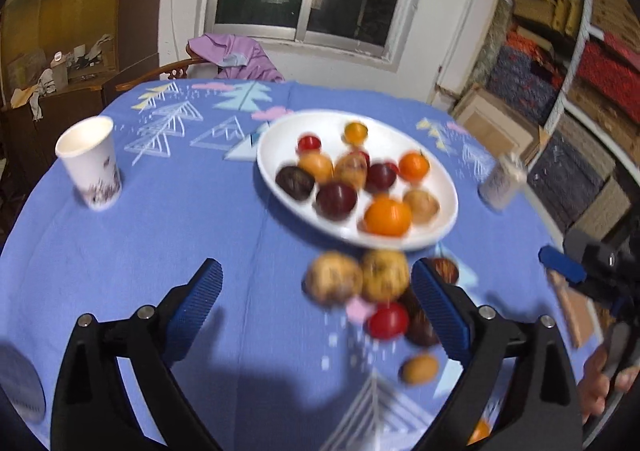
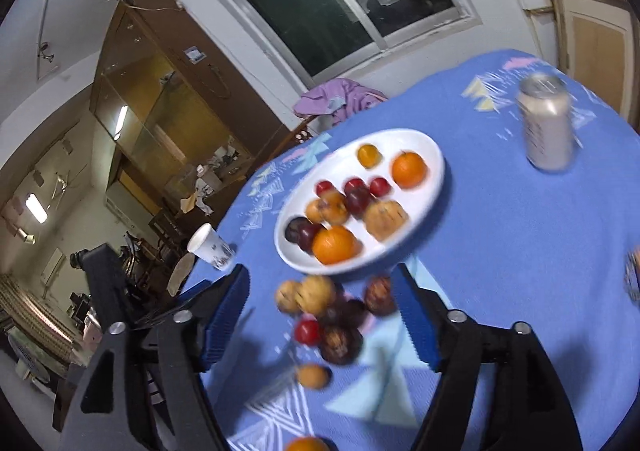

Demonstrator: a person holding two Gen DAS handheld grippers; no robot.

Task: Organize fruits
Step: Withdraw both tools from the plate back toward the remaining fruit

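Right now, on your far left, a paper cup point(image 1: 90, 163) stands upright on the blue tablecloth point(image 1: 160, 231), well apart from the fruit. Your left gripper point(image 1: 316, 315) hangs over the cloth with its blue pads spread wide and nothing pinched between them. Moving right, the white plate point(image 1: 448, 187) holds oranges, dark plums and mottled yellow fruit. Just in front of its near rim a loose pile of fruit point(image 1: 372, 291) lies on the cloth, beside the left gripper's right-hand finger. Your right gripper point(image 2: 322, 315) is spread too, holding nothing, with that same pile showing between its fingers. Farthest right, a silver can point(image 2: 546, 123) stands upright near the table's edge.
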